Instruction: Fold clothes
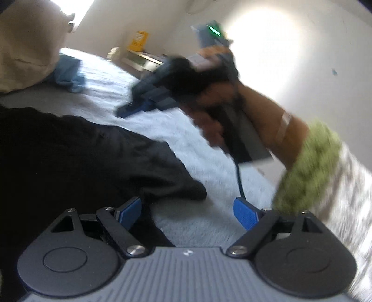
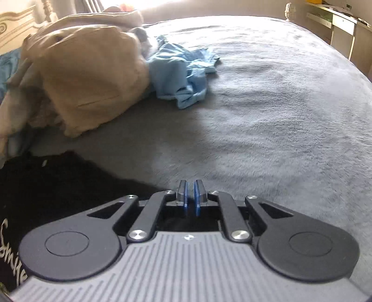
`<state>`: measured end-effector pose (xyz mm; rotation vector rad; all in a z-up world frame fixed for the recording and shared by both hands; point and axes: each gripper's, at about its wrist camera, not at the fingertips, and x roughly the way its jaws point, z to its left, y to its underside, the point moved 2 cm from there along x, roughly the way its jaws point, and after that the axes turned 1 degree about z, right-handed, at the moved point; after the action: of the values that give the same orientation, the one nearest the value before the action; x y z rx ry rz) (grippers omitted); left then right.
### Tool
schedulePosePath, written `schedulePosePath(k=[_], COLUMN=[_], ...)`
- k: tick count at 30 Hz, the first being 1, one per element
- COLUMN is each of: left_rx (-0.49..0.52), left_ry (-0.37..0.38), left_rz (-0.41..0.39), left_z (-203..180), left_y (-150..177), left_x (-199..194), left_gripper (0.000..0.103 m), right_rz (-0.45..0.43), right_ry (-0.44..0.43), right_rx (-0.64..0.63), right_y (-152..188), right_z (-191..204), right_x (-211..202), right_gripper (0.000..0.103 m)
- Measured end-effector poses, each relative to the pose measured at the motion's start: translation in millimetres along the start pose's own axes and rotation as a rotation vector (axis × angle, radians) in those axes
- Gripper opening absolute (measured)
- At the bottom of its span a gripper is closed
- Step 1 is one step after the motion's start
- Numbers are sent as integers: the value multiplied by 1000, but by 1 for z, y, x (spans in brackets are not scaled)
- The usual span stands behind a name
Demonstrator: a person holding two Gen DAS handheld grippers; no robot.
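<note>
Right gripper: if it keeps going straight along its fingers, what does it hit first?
Probably the grey blanket. The right gripper is shut, holds nothing and points down at bare bedding; the blue garment lies further off to the left. Depth is uncertain.

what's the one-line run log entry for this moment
left gripper: open, empty | right gripper: shut, empty | black printed garment: flat on grey fleece blanket

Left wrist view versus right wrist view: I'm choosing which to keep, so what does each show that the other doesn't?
Only the left wrist view shows the person's hand holding the right claw above the bed, and the left claw open, with nothing between its pads. Only the right wrist view shows white lettering on the black garment and a white desk. Both show the grey blanket, tan pile and blue garment.
</note>
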<state>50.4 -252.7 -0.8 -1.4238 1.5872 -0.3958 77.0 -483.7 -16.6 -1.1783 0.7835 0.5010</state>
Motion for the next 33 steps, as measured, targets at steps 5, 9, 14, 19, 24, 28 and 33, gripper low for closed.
schedulePosePath(k=[5,9,14,19,24,28,33], left_rx=[-32,69,38,-70,-60,-21,-118], left_ry=[-226,-478,-672,-671,-681,-775,-873], left_rz=[2,-32,-47,-46,-101,-109,-108], left_z=[12,40,94,135,133,138,157], left_y=[-32,-31,0,28,32,36,55], left_x=[-59,-117,-169,-195,-231,-265,-313], left_gripper=[92,99,98,97,97,97,97], right_rz=[-14,-17,49,43,-89,13,156], right_ry=[-74,-169,-124,-51,173,-131,-140], right_rx=[28,13,-49,65,159,86,79], right_y=[2,9,16,-6,-26,-17,-13], right_z=[9,51,108,101,88,128,168], right_x=[-27,-26,24,74,57,33,84], right_gripper=[13,16,15,10,15,15,14])
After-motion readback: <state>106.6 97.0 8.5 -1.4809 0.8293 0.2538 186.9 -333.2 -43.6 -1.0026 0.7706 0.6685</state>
